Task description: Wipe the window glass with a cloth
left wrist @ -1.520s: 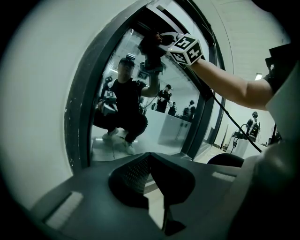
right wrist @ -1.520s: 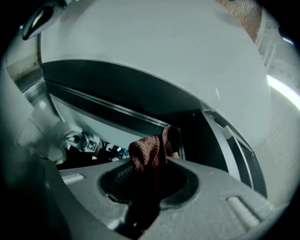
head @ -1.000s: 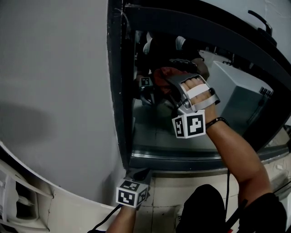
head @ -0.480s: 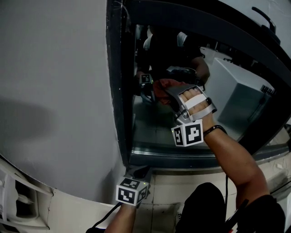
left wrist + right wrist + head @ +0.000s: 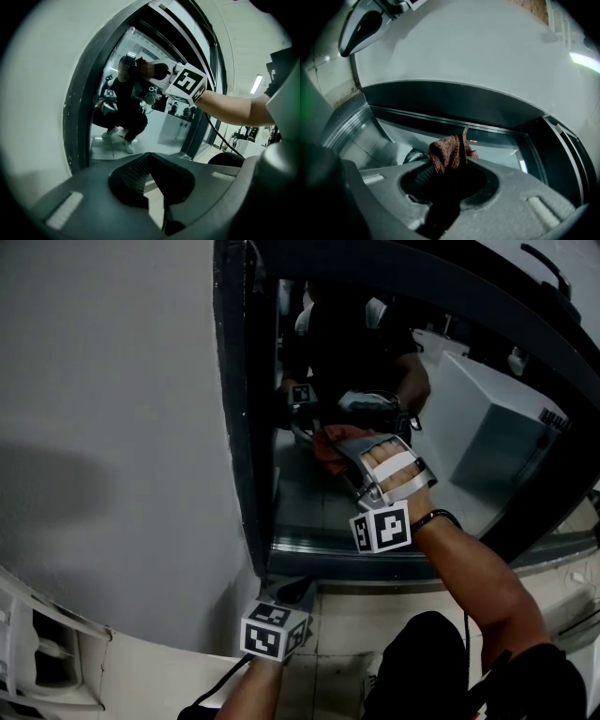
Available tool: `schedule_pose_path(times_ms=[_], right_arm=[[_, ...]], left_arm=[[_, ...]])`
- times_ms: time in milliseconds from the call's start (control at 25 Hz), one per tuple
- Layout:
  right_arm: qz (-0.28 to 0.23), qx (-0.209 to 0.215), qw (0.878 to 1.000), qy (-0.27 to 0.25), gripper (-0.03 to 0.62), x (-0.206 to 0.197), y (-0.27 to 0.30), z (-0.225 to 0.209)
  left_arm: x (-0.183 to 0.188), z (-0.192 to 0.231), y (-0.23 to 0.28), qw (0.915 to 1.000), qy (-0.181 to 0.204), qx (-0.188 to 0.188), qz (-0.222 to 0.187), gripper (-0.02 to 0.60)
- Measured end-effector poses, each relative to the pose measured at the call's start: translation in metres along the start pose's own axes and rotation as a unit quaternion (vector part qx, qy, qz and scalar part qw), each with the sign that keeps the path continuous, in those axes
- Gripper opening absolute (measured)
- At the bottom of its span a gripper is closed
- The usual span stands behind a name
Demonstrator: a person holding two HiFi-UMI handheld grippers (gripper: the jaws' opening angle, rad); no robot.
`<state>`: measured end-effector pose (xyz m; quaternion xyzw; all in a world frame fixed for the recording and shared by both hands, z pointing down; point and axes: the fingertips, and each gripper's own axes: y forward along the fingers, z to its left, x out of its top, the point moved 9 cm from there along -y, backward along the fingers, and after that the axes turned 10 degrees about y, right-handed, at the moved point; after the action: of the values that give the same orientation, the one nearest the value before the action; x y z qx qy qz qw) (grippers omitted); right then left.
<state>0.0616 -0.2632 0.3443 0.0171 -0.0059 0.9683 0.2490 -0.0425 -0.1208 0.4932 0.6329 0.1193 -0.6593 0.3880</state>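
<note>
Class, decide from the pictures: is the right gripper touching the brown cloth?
Touching. The right gripper view shows the right gripper with its jaws closed on the cloth, which bunches out from between them.

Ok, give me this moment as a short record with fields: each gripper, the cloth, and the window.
right gripper: shut on the reddish-brown knitted cloth, raised to the window
cloth position: bunched between the jaws, held at the window glass; it looks like it is touching
left gripper: jaws together, nothing between them, held low near the bottom corner of the dark window frame
window glass: reflects the crouching person and both grippers
surroundings: plain grey wall left of the frame
</note>
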Motion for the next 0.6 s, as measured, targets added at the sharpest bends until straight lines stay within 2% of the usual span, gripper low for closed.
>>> schedule_pose_path(times_ms=[600], right_arm=[[0.000,0.044,0.999,0.025,0.072,0.003,-0.001,0.056]], left_arm=[[-0.005,0.002,0.004,1.0000,-0.002,0.000,0.005,0.017]])
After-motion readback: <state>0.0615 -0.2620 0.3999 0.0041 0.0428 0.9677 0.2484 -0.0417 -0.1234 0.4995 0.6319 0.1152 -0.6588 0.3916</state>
